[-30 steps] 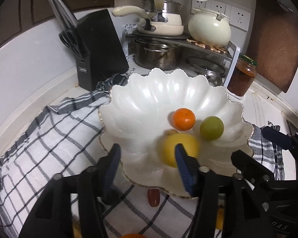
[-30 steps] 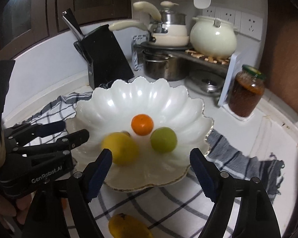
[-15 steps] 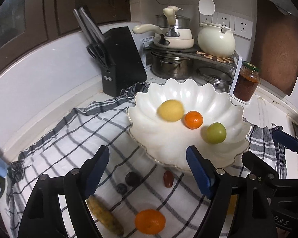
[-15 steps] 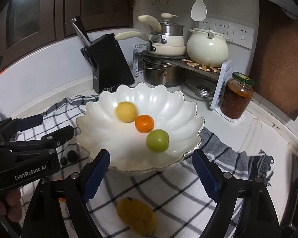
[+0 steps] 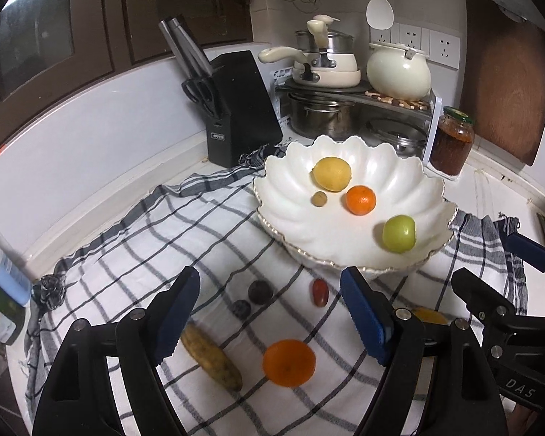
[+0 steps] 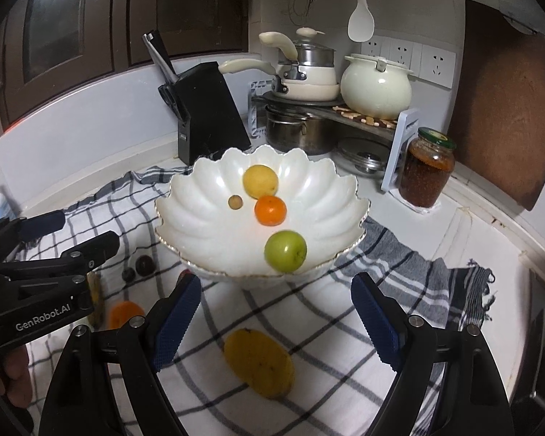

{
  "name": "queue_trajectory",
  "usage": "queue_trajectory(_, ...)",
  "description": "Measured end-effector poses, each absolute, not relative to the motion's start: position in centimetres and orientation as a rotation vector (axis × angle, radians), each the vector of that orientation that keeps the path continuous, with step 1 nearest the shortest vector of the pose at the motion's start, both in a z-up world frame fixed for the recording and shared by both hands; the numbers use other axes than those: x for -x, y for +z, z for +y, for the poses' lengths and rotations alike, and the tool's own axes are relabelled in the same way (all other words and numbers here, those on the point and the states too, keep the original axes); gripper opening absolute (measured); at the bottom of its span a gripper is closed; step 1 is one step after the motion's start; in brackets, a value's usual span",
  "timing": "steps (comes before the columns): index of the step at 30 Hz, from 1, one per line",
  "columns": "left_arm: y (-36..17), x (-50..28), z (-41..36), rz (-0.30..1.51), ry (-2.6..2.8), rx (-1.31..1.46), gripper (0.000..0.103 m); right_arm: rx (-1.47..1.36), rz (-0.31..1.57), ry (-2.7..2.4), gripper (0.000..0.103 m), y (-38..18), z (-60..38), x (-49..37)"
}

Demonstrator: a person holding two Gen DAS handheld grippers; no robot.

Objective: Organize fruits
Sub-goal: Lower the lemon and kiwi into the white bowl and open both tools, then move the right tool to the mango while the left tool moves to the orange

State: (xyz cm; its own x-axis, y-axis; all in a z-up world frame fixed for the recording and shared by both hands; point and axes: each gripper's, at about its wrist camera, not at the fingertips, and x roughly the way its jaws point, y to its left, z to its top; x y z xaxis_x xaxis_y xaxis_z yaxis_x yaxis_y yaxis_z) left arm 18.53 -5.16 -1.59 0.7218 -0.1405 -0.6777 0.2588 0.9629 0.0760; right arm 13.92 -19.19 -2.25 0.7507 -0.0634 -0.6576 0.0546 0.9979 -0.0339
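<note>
A white scalloped bowl (image 5: 410,254) (image 6: 200,254) holds a yellow lemon (image 5: 331,173) (image 6: 260,181), a small orange (image 5: 360,200) (image 6: 270,210), a green fruit (image 5: 399,234) (image 6: 285,251) and a small brown fruit (image 5: 319,198) (image 6: 234,202). On the checked cloth lie an orange (image 5: 289,362), a long yellow fruit (image 5: 210,358), two dark fruits (image 5: 260,291), a red one (image 5: 319,292) and a yellow mango (image 6: 259,362). My left gripper (image 5: 270,314) is open over the cloth, empty. My right gripper (image 6: 276,314) is open above the mango, empty.
A black knife block (image 5: 239,109) stands behind the bowl. Pots and a cream kettle (image 5: 398,71) sit on a rack at the back. A jar (image 5: 450,141) stands right of the bowl, a wooden board (image 5: 505,72) leans on the wall, bottles (image 5: 3,290) stand at left.
The left jaws widened and let the lemon go into the bowl; it rolled to the far side. Both grippers drew back from the bowl, bringing the loose fruit on the cloth into view.
</note>
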Motion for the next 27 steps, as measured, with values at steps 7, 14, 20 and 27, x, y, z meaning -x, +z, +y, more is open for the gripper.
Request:
queue_trajectory(7,-3.4,-17.4,-4.3,0.744,-0.222,-0.152,0.080,0.023,0.721,-0.065,0.085,-3.6,-18.5,-12.7)
queue_trajectory(14,-5.8,-16.5,-3.8,0.764,-0.219,-0.137,0.079,0.018,0.746,-0.069,0.085,-6.0,-18.2,-12.1)
queue_trajectory(20,-7.8,-16.6,-4.0,0.800,-0.226,-0.137,0.076,0.032,0.751,-0.078,0.085,-7.4,-18.0,-11.8)
queue_trajectory(27,-9.7,-17.0,-4.5,0.826,-0.223,-0.156,0.070,0.038,0.768,-0.091,0.085,-8.8,-18.3,-11.9)
